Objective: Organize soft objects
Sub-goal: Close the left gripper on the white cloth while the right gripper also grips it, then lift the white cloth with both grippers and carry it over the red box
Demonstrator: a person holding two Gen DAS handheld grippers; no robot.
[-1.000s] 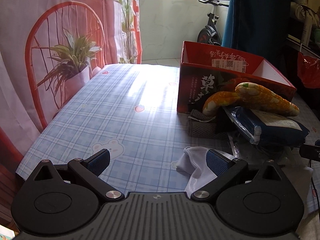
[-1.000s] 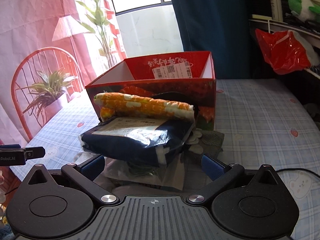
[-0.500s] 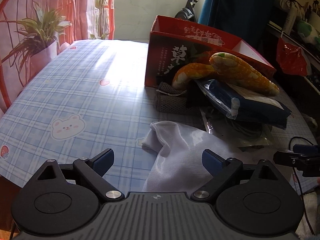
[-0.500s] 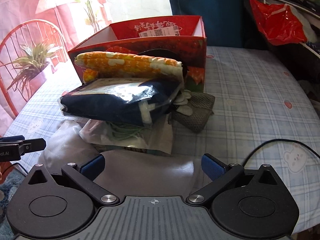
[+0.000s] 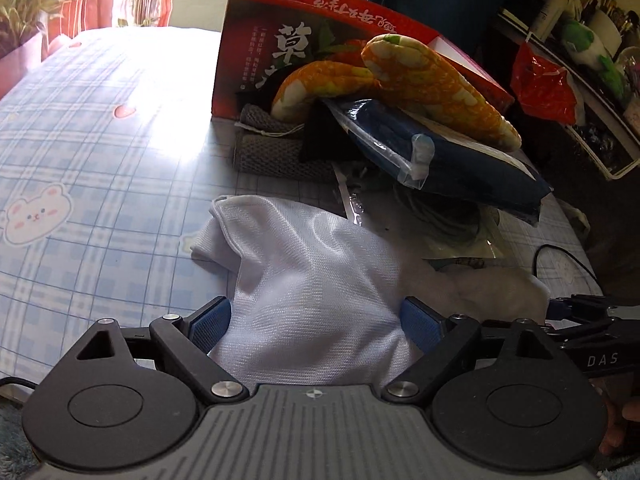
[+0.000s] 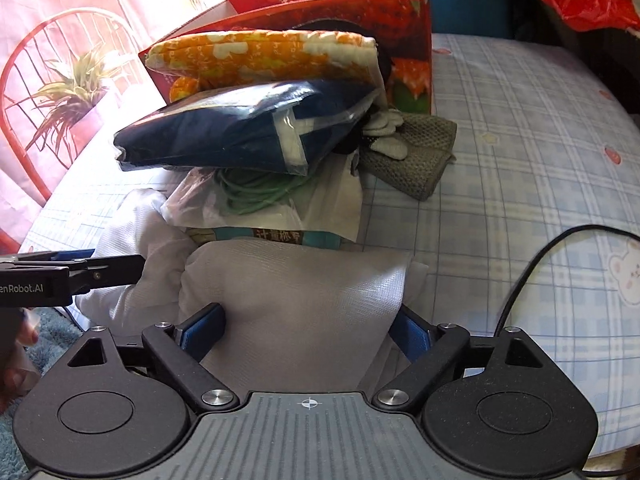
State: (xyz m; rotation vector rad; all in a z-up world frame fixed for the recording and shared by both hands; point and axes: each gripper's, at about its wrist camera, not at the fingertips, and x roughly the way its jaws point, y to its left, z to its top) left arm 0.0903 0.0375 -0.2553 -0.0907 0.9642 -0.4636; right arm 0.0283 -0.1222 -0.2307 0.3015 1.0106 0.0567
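Note:
A white mesh cloth (image 5: 320,280) lies at the table's near edge; it also shows in the right wrist view (image 6: 296,300). My left gripper (image 5: 316,320) is open with the cloth between its blue pads. My right gripper (image 6: 300,332) is open too, its pads either side of the cloth's other end. Behind the cloth is a pile: an orange patterned cushion (image 5: 432,84), a dark blue bagged textile (image 6: 248,128), a bag of green cord (image 6: 260,192) and a grey knitted pouch (image 5: 272,152). A red cardboard box (image 5: 280,52) stands open behind the pile.
The table has a blue checked cover (image 5: 100,140). A black cable (image 6: 532,272) runs over its right side. White gloves (image 6: 384,132) rest on the grey pouch. A red plastic bag (image 5: 548,88) hangs at the far right. A pink curtain (image 6: 60,80) hangs left.
Both grippers have tilted down and moved in onto the white cloth, which now sits between each pair of pads. The pile and box have not moved.

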